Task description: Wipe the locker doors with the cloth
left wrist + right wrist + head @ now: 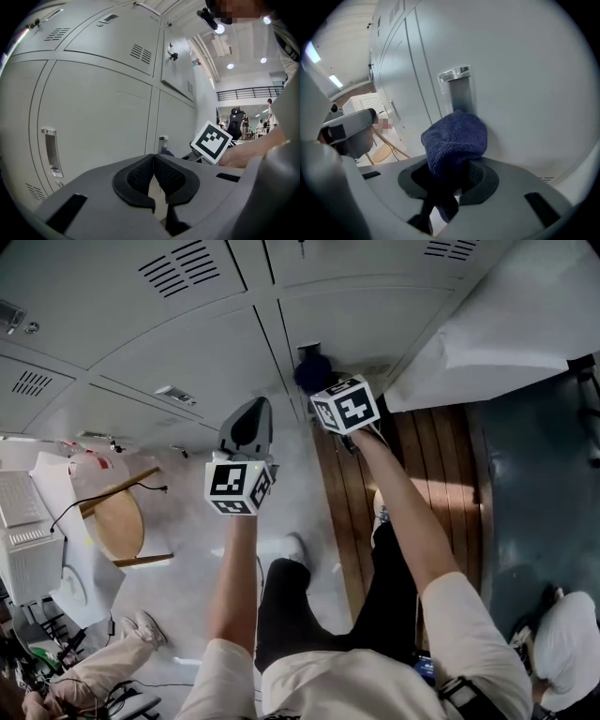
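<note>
Near the centre of the right gripper view, the right gripper [449,180] clamped the dark blue cloth [454,140]. The cloth's bunched end pressed against a grey locker door [525,93] just below its metal handle [458,86]. The left gripper [153,171] had its jaws closed together on nothing and sat lower left of the right one in the head view.

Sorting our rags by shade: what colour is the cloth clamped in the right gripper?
Dark blue; the cloth shows best in the right gripper view.

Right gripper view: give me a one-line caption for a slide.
Right tongs shut on a dark blue cloth, held up to a grey locker door close by its metal handle.
</note>
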Demonstrator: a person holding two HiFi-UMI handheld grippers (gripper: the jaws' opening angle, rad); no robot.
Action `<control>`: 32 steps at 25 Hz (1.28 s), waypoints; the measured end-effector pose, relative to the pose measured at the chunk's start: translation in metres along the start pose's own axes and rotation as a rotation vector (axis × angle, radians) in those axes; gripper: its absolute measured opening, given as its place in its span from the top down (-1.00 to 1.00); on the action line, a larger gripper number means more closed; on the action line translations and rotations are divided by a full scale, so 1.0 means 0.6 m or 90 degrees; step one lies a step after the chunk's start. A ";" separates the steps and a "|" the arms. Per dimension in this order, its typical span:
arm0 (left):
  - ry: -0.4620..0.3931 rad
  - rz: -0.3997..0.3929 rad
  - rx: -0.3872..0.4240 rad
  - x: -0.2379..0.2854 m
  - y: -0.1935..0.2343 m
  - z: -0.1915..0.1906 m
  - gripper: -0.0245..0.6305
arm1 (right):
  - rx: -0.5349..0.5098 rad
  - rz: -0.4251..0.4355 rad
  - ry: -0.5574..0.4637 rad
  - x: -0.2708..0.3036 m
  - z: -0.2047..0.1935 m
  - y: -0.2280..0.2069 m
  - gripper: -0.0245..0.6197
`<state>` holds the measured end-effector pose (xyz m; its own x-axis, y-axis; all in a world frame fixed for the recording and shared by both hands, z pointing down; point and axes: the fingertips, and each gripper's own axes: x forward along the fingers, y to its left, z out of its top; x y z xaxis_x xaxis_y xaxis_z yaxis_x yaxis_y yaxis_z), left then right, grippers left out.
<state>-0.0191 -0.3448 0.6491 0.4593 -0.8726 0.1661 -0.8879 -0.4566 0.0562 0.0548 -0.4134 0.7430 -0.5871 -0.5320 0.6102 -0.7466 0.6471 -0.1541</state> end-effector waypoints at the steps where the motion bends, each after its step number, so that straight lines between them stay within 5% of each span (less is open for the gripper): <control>1: 0.003 0.002 -0.001 -0.001 -0.001 -0.008 0.87 | -0.003 0.003 -0.002 0.007 0.002 0.008 0.61; 7: -0.003 -0.003 0.005 0.017 -0.012 -0.017 0.87 | 0.048 -0.004 -0.028 -0.016 -0.016 -0.061 0.61; 16: -0.006 -0.028 0.014 0.057 -0.041 -0.044 0.87 | 0.148 -0.210 -0.014 -0.080 -0.139 -0.302 0.61; 20: -0.003 -0.028 0.020 0.054 -0.032 -0.062 0.87 | 0.188 -0.246 -0.004 -0.065 -0.189 -0.342 0.61; 26: 0.003 -0.017 0.015 0.036 -0.008 -0.087 0.87 | 0.149 -0.196 0.085 0.042 -0.224 -0.274 0.61; 32: 0.008 -0.003 0.023 0.007 0.024 -0.073 0.87 | 0.069 -0.062 0.057 0.123 -0.170 -0.118 0.61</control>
<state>-0.0309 -0.3471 0.6940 0.4631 -0.8683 0.1777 -0.8840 -0.4669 0.0220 0.0963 -0.4428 0.8783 -0.4839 -0.5358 0.6920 -0.8309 0.5294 -0.1712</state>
